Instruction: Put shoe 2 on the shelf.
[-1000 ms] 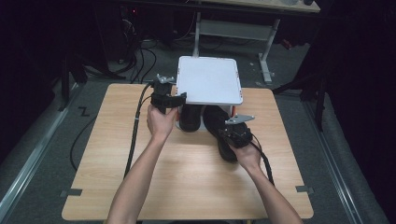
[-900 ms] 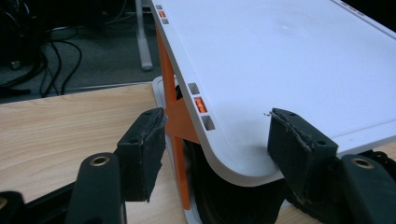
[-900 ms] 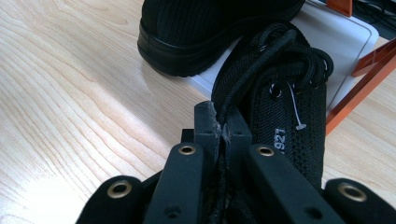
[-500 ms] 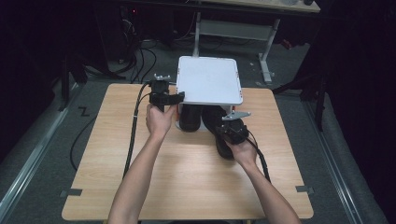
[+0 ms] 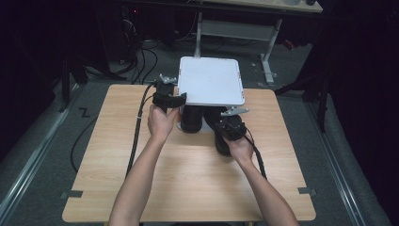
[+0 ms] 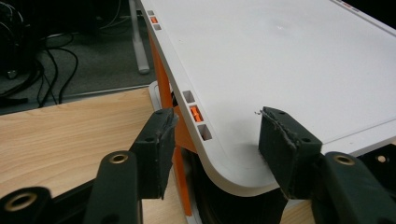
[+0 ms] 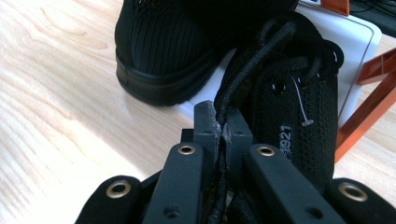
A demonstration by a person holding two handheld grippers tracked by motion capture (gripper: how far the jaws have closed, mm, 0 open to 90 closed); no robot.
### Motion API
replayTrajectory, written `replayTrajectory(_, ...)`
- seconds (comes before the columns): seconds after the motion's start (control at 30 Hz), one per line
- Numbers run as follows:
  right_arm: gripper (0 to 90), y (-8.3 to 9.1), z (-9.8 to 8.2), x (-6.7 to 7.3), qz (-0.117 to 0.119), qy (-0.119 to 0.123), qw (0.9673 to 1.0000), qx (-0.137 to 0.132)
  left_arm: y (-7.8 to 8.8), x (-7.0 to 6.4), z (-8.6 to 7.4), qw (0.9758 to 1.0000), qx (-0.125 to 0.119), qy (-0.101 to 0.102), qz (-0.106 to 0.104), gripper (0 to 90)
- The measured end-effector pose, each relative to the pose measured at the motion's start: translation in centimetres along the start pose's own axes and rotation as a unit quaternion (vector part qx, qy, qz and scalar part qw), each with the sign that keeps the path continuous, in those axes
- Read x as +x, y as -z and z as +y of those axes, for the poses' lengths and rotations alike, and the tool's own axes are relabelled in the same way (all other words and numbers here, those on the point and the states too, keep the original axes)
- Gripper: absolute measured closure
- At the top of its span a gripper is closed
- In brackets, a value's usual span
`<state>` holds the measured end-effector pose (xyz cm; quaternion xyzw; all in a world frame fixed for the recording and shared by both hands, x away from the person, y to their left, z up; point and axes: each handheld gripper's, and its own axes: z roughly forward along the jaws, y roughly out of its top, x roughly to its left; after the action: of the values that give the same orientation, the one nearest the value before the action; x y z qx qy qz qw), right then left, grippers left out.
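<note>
Right gripper [image 7: 223, 128] is clamped on the shoelace [image 7: 243, 70] of the near shoe [image 5: 223, 140], which rests on the table [image 5: 188, 183]. Left gripper [image 6: 212, 140], jaws just closing, straddles the white shelf [image 5: 210, 80] corner untouched; the shelf overhangs the second shoe [image 5: 191, 120].

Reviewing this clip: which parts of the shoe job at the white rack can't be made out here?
- Left shoe: high view, heel end hidden under the white shelf.
- Right shoe: high view, covered by the right gripper; right gripper view, toe cut off.
- Lace: gripped end buried between the jaws.
- Left gripper: contact with the shelf corner unclear.
</note>
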<state>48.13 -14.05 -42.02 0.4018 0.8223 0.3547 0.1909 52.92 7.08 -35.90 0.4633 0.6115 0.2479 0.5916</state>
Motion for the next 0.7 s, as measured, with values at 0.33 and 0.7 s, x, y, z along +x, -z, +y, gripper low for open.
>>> replayTrajectory(0.33,77.9,-1.6,0.5,-0.4,-0.003,-0.011,0.9999,-0.006,0.0,0.1,0.1,0.9999,0.006,0.016,-0.001,49.7)
replayTrajectory(0.7,51.0,2.5,0.3,-0.4,-0.002,0.021,0.9981,-0.057,0.0,0.2,0.1,0.9997,0.005,0.021,-0.006,49.9)
